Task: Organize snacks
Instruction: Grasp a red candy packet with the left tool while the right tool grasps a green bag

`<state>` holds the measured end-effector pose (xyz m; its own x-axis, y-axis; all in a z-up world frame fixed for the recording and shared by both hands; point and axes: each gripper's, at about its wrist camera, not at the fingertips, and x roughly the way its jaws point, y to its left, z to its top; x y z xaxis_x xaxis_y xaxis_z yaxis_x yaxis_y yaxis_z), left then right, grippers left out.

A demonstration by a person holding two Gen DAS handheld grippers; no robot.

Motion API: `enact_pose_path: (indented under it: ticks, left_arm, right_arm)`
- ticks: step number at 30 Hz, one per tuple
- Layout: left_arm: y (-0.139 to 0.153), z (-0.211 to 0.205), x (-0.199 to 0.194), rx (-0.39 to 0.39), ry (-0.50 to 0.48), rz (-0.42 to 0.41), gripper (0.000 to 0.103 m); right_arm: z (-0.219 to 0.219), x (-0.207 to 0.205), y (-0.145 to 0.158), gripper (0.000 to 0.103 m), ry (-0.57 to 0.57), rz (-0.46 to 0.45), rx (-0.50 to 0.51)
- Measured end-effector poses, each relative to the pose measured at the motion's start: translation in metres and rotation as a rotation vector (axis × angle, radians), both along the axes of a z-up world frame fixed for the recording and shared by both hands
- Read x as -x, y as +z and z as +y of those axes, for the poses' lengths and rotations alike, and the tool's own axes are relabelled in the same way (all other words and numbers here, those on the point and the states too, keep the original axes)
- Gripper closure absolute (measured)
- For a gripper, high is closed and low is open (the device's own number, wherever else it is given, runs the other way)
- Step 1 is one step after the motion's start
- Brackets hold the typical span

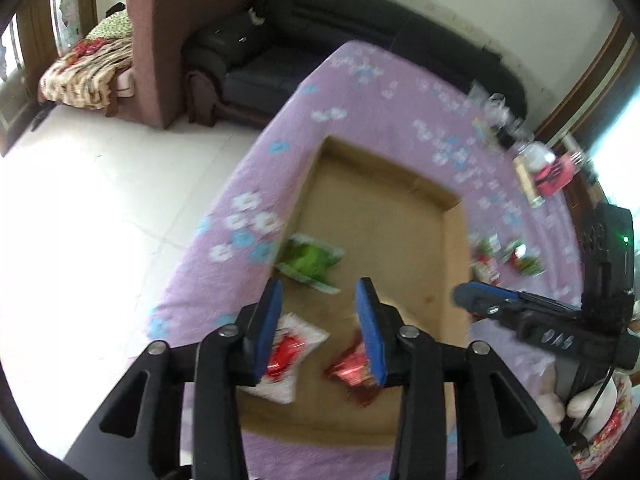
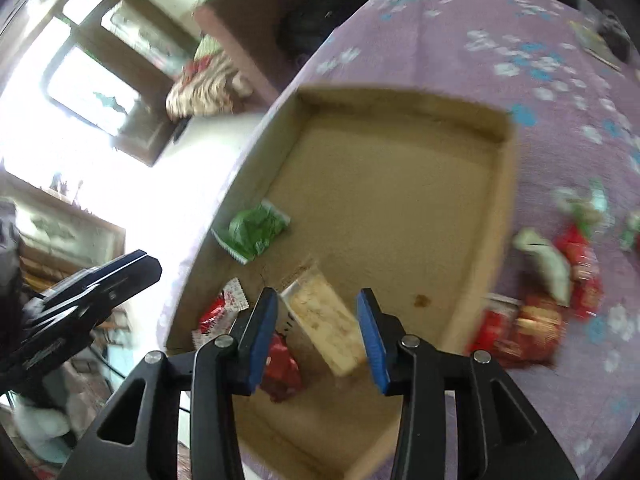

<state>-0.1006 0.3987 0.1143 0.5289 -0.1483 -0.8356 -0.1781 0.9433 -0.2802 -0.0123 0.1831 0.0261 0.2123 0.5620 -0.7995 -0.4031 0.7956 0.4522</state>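
A shallow cardboard box (image 1: 454,240) (image 2: 502,216) lies on a purple flowered cloth. In it lie a green snack packet (image 1: 312,262) (image 2: 256,232), a white-and-red packet (image 1: 290,354) (image 2: 222,310) and a dark red packet (image 1: 352,368) (image 2: 282,368). A clear pale-yellow snack pack (image 2: 324,324) is between the open fingers of my right gripper (image 2: 318,334), untouched by the pads, over the box floor. My left gripper (image 1: 322,328) is open and empty above the red packets. The right gripper also shows in the left wrist view (image 1: 476,302), seemingly shut from the side.
Several loose red and green snacks (image 2: 560,280) (image 1: 504,258) lie on the cloth right of the box. A jar and a red box (image 1: 548,172) stand farther back. A dark sofa (image 1: 340,36) and brown armchair (image 1: 148,56) stand beyond the table. The table edge drops to a white floor on the left.
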Motion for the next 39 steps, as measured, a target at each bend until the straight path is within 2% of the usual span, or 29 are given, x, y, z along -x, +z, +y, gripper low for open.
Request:
enact_pose_path:
  ticks: [1,3,7,11,14,16,19,23,24,25,31,32,34,38,39]
  left_arm:
    - [-0.001,-0.004,-0.001,0.019,-0.005,-0.014,0.052]
    - [-0.005,-0.012,-0.002,0.071,-0.020,-0.034,0.048]
    - [-0.017,-0.035,-0.009,0.155,-0.065,-0.015,0.048]
    - [-0.020,-0.064,-0.015,0.155,-0.114,0.000,0.048]
    - [-0.024,-0.085,-0.019,0.159,-0.133,0.023,0.047]
    - [-0.026,-0.102,-0.020,0.139,-0.147,0.035,0.047]
    - [-0.031,-0.127,-0.022,0.136,-0.162,0.066,0.047]
    - [-0.033,-0.156,-0.024,0.082,-0.186,0.078,0.047]
    - [-0.033,-0.159,-0.024,0.074,-0.190,0.078,0.047]
    - [-0.033,-0.167,-0.025,0.060,-0.200,0.078,0.047]
    - [-0.040,-0.207,-0.041,-0.016,-0.251,0.084,0.047]
    - [-0.042,-0.212,-0.045,-0.029,-0.266,0.078,0.047]
    - [-0.049,-0.220,-0.054,-0.065,-0.279,0.079,0.047]
    - [-0.064,-0.230,-0.073,-0.103,-0.294,0.115,0.049]
    - [-0.068,-0.234,-0.076,-0.120,-0.296,0.126,0.059]
  right_arm:
    - [-0.017,-0.002,0.006,0.062,-0.029,-0.011,-0.004]
    - [-0.060,-0.008,0.014,0.061,-0.110,-0.041,0.014]
    - [-0.137,-0.019,0.001,0.060,-0.270,-0.029,0.093]
    - [-0.196,-0.023,-0.016,0.060,-0.403,0.017,0.095]
    - [-0.219,-0.033,-0.019,0.060,-0.466,0.033,0.058]
    - [-0.236,-0.043,-0.018,0.060,-0.511,0.006,0.048]
    - [-0.247,-0.051,-0.019,0.060,-0.497,-0.006,0.052]
    - [-0.250,-0.070,-0.023,0.060,-0.461,-0.056,0.089]
    - [-0.250,-0.075,-0.025,0.059,-0.445,-0.068,0.091]
    - [-0.246,-0.082,-0.026,0.053,-0.424,-0.074,0.097]
    - [-0.235,-0.092,-0.052,0.050,-0.289,-0.015,0.163]
    - [-0.234,-0.090,-0.055,0.051,-0.276,-0.005,0.162]
    - [-0.237,-0.086,-0.060,0.062,-0.262,0.012,0.153]
    - [-0.245,-0.079,-0.058,0.064,-0.248,0.006,0.136]
    - [-0.248,-0.076,-0.057,0.065,-0.245,0.007,0.131]
